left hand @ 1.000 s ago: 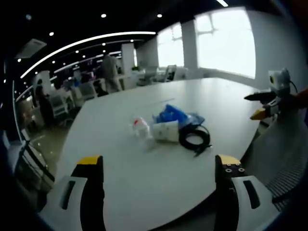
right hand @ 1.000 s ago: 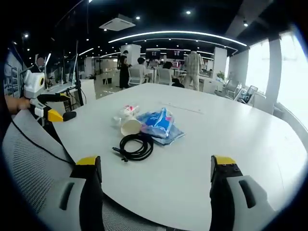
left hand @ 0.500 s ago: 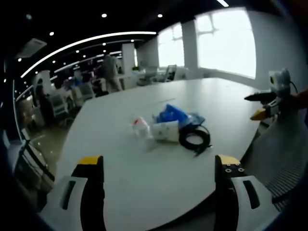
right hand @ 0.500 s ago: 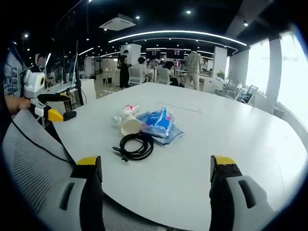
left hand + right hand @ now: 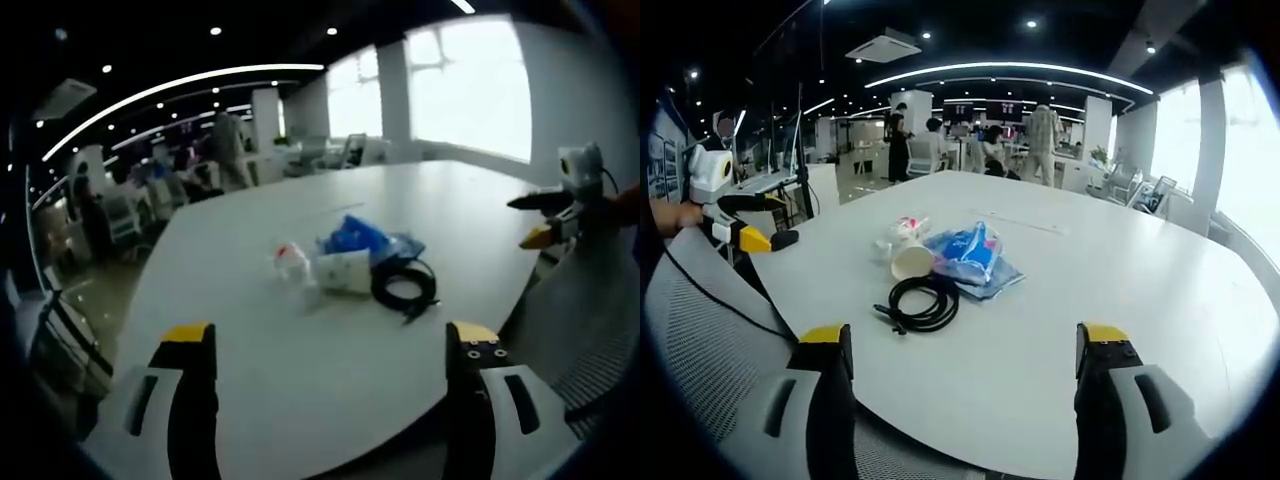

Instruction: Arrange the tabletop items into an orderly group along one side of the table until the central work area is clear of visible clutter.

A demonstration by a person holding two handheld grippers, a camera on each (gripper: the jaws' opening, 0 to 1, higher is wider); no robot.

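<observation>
Cluster of items, sitting together near the middle of the white table (image 5: 1120,260): a coiled black cable (image 5: 923,303) is lying nearest the right gripper view's camera, a paper cup (image 5: 911,263) is lying on its side just beyond it, a blue plastic bag (image 5: 970,258) is resting to the right of the cup and touching it, and a small crumpled clear wrapper with red marks (image 5: 902,232) is sitting at the far left of the group. In the left gripper view the same group is appearing from the opposite side, with the cable (image 5: 404,287) at the right, the cup (image 5: 345,271) in the middle, the bag (image 5: 362,241) behind, and the wrapper (image 5: 291,262) at the left. Left gripper (image 5: 334,345): jaws are standing wide apart and holding nothing, hovering over the near table edge. Right gripper (image 5: 962,345): jaws are likewise spread wide and empty, well short of the cluster. A grey mesh chair back (image 5: 700,330) is showing at the lower left. Office desks and standing people are filling the far background.
</observation>
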